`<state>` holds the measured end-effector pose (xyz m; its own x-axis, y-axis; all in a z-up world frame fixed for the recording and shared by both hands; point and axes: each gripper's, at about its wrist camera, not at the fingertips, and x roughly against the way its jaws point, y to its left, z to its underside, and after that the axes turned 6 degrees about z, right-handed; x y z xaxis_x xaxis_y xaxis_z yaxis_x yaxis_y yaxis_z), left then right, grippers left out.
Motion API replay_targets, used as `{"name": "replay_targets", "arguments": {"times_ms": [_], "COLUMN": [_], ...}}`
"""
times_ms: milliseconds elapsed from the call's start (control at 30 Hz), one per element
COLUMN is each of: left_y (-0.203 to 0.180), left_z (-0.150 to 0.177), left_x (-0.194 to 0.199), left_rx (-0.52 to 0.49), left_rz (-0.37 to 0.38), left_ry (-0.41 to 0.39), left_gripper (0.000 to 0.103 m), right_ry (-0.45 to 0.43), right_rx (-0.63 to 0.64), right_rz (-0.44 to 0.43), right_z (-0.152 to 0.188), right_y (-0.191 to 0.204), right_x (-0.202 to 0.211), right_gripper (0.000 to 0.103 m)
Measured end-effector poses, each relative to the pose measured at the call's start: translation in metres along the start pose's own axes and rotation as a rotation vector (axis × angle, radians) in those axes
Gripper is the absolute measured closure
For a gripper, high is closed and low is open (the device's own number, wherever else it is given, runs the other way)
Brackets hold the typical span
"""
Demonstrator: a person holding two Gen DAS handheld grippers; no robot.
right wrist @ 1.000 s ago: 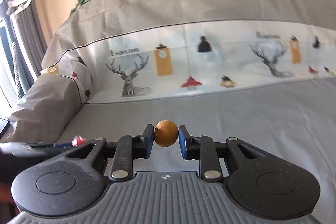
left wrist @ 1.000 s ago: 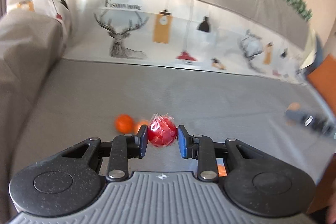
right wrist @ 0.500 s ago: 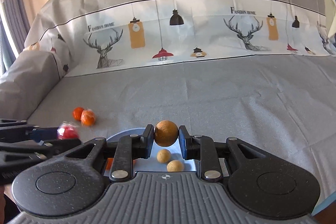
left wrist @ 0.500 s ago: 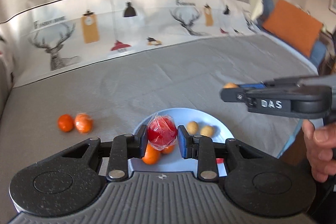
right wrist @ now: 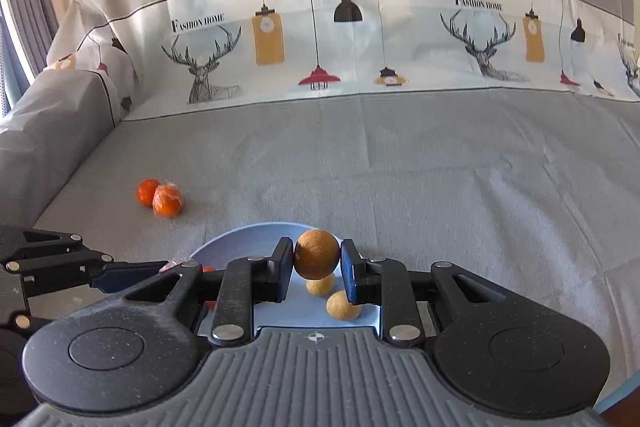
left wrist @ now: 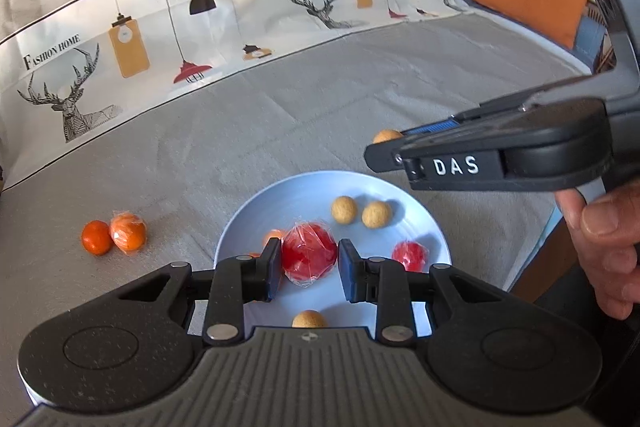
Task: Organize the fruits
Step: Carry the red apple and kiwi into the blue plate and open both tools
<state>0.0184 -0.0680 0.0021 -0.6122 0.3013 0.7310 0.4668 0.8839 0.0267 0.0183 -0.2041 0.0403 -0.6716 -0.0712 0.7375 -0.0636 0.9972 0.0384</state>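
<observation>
Left gripper [left wrist: 309,263] is clamped on the wrapped red fruit [left wrist: 309,259], directly above the plate [left wrist: 288,203]. Right gripper [right wrist: 316,263] is clamped on a tan ball [right wrist: 317,254] over the plate's 1 o'clock rim. Release point for both lies straight below. Two oranges [left wrist: 114,235] remain at 9 o'clock, nearer the left gripper.

We count two black two-finger grippers, the left [left wrist: 309,263] and the right [right wrist: 316,265]. One pale blue round plate [left wrist: 304,195]. Red plastic-wrapped fruits: two, one [left wrist: 309,259] gripped, one [left wrist: 409,255] at its three o'clock. Tan round fruits: four. Small orange fruits: two [left wrist: 96,237] off the plate at nine o'clock, plus partly hidden ones on it.
</observation>
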Motion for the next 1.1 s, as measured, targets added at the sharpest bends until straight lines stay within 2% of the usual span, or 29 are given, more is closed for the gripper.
{"name": "replay_targets", "arguments": {"times_ms": [1100], "left_y": [-0.0057], "left_z": [0.0027], "left_x": [-0.0053], "left_rx": [-0.025], "left_rz": [0.01], "left_ry": [0.016], "left_gripper": [0.07], "right_ry": [0.029], "right_rx": [0.028], "right_rz": [-0.009], "right_z": [0.002], "right_y": [0.0074], "right_x": [-0.0058], "right_gripper": [0.076]}}
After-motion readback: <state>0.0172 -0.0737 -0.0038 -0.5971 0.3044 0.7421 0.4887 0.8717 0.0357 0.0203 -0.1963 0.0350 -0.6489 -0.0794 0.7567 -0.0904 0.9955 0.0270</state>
